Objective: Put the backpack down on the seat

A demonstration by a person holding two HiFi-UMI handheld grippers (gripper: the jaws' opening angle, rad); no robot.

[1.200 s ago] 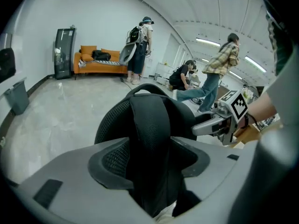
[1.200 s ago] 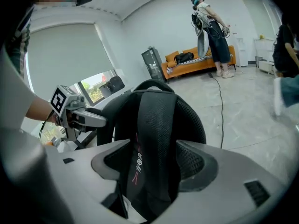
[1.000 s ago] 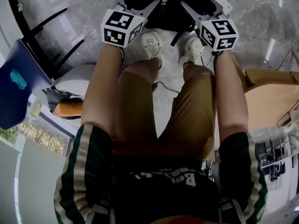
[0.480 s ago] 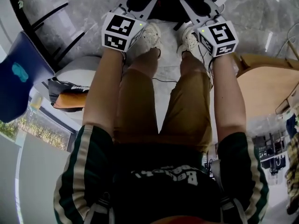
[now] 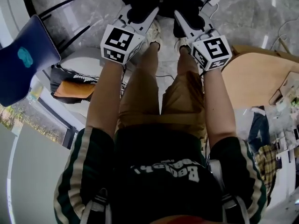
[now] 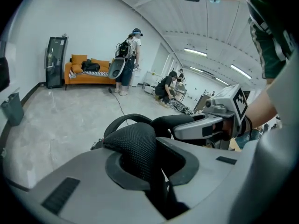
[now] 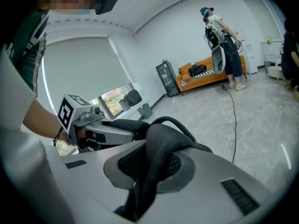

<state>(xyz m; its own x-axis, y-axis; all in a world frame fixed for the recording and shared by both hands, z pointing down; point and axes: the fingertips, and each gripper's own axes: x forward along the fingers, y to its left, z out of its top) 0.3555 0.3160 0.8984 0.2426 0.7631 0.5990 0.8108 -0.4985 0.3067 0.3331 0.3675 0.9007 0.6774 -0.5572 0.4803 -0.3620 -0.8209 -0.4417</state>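
The black backpack (image 5: 161, 1) hangs at the top of the head view, in front of my shoes. My left gripper (image 5: 139, 14) is shut on one black mesh shoulder strap (image 6: 133, 146). The right gripper (image 5: 183, 18) is shut on the other mesh strap (image 7: 161, 150). Both pairs of jaws have just been closing, each with its strap between them. In each gripper view the strap bulges up out of the grey jaws, and the top carry loop (image 6: 128, 121) arches behind it. The two grippers are side by side, and each shows in the other's view.
A blue chair (image 5: 21, 64) on black legs stands at the left, beside a white round surface (image 5: 77, 62) and a dark bag with something orange (image 5: 72, 87). A wooden tabletop (image 5: 254, 78) lies at the right. An orange sofa (image 6: 86, 71), people and a floor cable (image 7: 233, 111) are farther off.
Both grippers have risen with the backpack, which has come up off the floor and now covers part of my shoes. The floor looks farther away.
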